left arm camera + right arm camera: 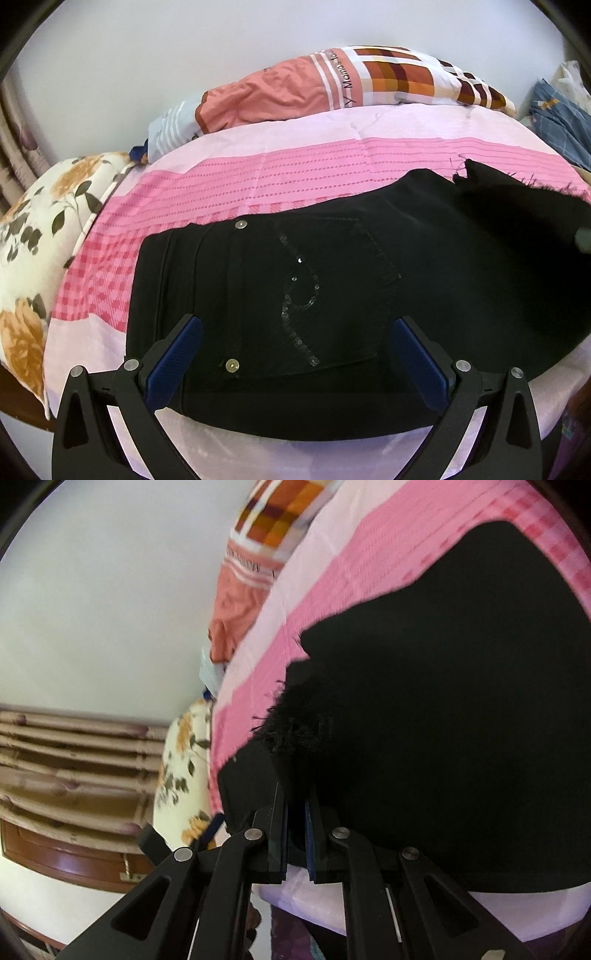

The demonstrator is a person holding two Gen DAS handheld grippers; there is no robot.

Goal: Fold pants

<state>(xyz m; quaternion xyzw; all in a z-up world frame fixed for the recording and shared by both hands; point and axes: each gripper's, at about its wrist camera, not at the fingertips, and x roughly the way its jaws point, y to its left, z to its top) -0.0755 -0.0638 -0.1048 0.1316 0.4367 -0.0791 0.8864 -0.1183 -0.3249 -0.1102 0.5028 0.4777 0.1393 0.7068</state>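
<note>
Black pants [332,280] spread across the near part of the pink bed cover [229,173], waist toward the floral pillow [33,229] at its left edge, frayed leg end lifted and blurred at far right. Left gripper [297,354] wide apart, above the sequinned pocket [325,291], touching nothing. Right gripper [297,805] clamped on the frayed hem [295,723], seen only from the right wrist; cloth beyond it featureless black.

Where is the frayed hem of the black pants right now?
In the right wrist view the frayed hem sits just ahead of the shut right gripper, lifted over the pants on the pink bedspread.
</note>
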